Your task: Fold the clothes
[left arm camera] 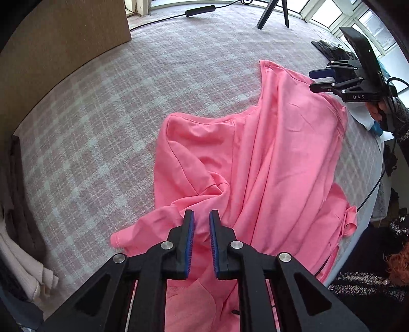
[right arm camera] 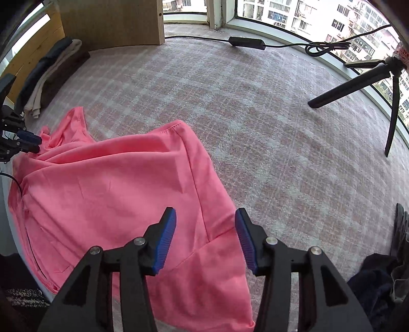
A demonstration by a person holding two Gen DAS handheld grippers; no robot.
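Note:
A pink garment (left arm camera: 255,158) lies rumpled on the plaid-covered surface (left arm camera: 102,115); it also shows in the right wrist view (right arm camera: 115,194). My left gripper (left arm camera: 202,217) hovers over the garment's near sleeve area with a narrow gap between its blue pads, nothing pinched. It shows at the left edge of the right wrist view (right arm camera: 35,144). My right gripper (right arm camera: 205,217) is wide open above the garment's near edge, holding nothing. It also shows in the left wrist view (left arm camera: 313,80) at the garment's far right corner.
Folded beige and brown clothes (right arm camera: 48,76) are stacked at the far left by a wooden panel (right arm camera: 110,20). A black tripod (right arm camera: 370,81) stands at right. A cable with a power brick (right arm camera: 246,42) runs by the window. Dark clothes (right arm camera: 383,278) lie at right.

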